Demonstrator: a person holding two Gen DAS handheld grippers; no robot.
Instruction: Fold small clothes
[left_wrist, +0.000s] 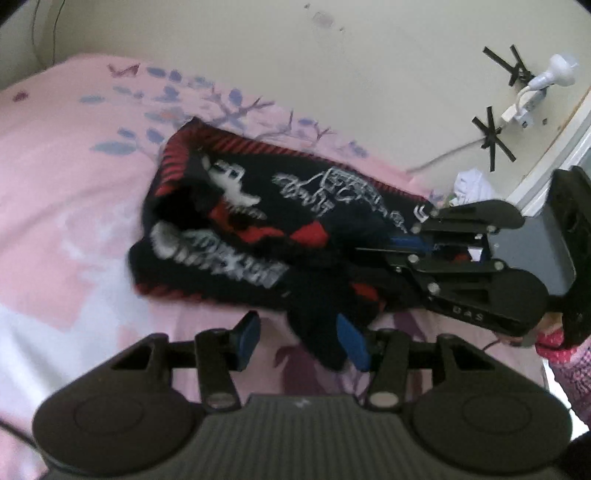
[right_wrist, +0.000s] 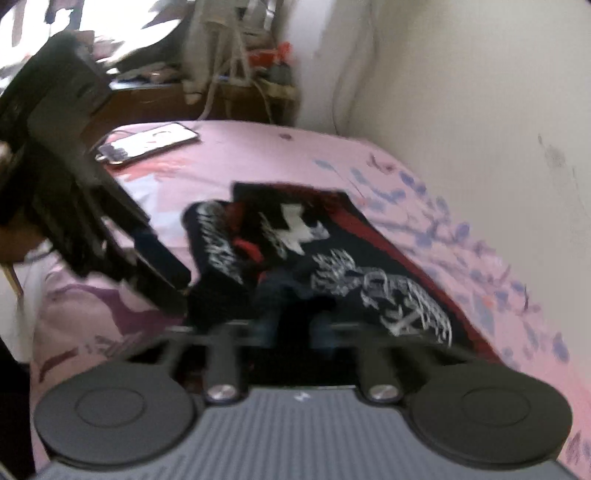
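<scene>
A small black garment (left_wrist: 236, 225) with red striped trim and white print lies bunched on the pink bed sheet (left_wrist: 66, 192); it also shows in the right wrist view (right_wrist: 332, 258). My left gripper (left_wrist: 301, 338) is open, its blue pads (left_wrist: 247, 332) apart, with a black fold of the garment hanging against the right pad. My right gripper (left_wrist: 402, 243) comes in from the right and its fingers are closed on the garment's near edge; in its own view (right_wrist: 291, 325) the fingertips are buried in dark cloth.
A cream wall (left_wrist: 332, 74) runs along the bed's far side, with a white lamp and plug (left_wrist: 535, 85) at the right. A phone (right_wrist: 147, 142) lies on the bed's far corner, and a cluttered wooden table (right_wrist: 221, 85) stands beyond it.
</scene>
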